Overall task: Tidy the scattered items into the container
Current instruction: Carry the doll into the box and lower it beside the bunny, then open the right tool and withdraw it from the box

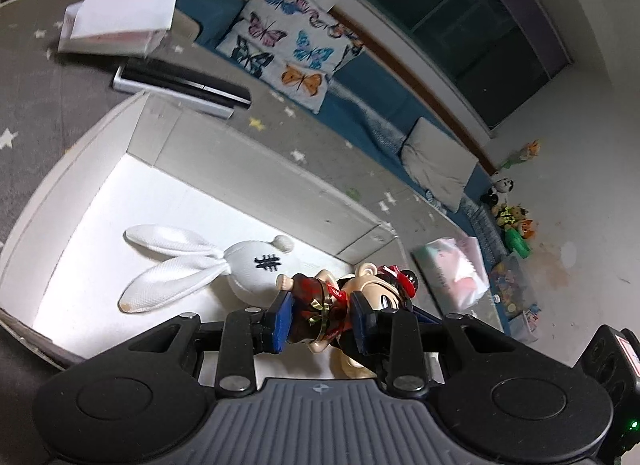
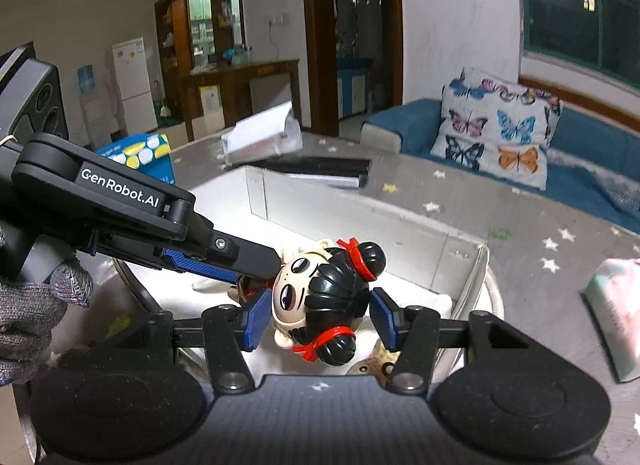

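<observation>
A doll figurine (image 1: 320, 301) with black hair buns, red ties and a dark red dress hangs over the white box (image 1: 60, 201). My left gripper (image 1: 320, 319) is shut on the doll's body. In the right wrist view the doll's head (image 2: 320, 297) sits between the blue pads of my right gripper (image 2: 318, 319), whose jaws stand apart around it; the left pad is near the face, the right pad stands clear of the hair. The left gripper's fingers (image 2: 224, 261) reach in from the left. A white plush rabbit (image 1: 224, 265) lies inside the box.
The box sits on a grey star-patterned table (image 2: 520, 225). A black-and-silver flat device (image 1: 180, 89) and a white paper-covered box (image 1: 116, 25) lie beyond it. A pastel tissue pack (image 2: 616, 305) lies to the right. A small tan toy (image 2: 372, 365) shows under the doll. A blue sofa with a butterfly pillow (image 2: 496, 133) stands behind.
</observation>
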{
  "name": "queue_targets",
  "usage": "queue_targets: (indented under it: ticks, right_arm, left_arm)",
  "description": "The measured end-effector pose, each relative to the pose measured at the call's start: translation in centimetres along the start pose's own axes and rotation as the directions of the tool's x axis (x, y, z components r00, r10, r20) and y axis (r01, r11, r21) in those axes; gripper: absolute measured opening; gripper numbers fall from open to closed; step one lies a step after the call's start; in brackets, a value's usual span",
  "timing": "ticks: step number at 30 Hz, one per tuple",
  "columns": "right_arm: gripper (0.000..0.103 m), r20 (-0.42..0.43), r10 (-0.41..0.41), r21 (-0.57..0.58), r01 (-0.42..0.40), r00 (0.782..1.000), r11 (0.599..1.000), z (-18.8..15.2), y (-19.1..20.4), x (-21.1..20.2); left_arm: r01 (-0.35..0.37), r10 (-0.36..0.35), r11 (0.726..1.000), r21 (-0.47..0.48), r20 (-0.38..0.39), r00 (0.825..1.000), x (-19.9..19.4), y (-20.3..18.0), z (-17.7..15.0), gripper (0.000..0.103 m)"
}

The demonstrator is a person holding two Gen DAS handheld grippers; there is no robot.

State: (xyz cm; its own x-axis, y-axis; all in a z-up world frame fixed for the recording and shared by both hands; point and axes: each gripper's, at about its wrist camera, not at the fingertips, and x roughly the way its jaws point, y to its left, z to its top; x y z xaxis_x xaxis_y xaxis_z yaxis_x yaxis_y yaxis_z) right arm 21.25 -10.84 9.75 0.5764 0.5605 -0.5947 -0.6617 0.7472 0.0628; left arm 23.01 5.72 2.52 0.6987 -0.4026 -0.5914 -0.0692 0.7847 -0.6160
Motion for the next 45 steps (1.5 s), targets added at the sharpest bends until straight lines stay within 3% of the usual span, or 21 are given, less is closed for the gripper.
queue_targets:
  ticks: [10,32,45]
  right_arm:
    - [0.054,-0.083,0.001,-0.008,-0.002,0.997,1.000,-0.5,-0.5,2.8]
    - [0.057,-0.075,-0.015,-0.005,0.015,0.997,1.000,-1.2,0.4,2.7]
    - [0.075,-0.015,-0.018,0.042,0.019,1.000,0.999,-1.9,1.2,0.4]
  left_arm:
    - [-0.043,0.042,0.999,-0.027,-0.028,0.999,1.8,1.0,-0.1,0.033]
    - [-0.068,0.068,0.998,0.016,-0.016,0.998,1.5,0.8,-0.4,0.034]
    - [-0.058,0.058,0.998,0.036,0.018,0.998,-0.4,0.5,-1.0,0.034]
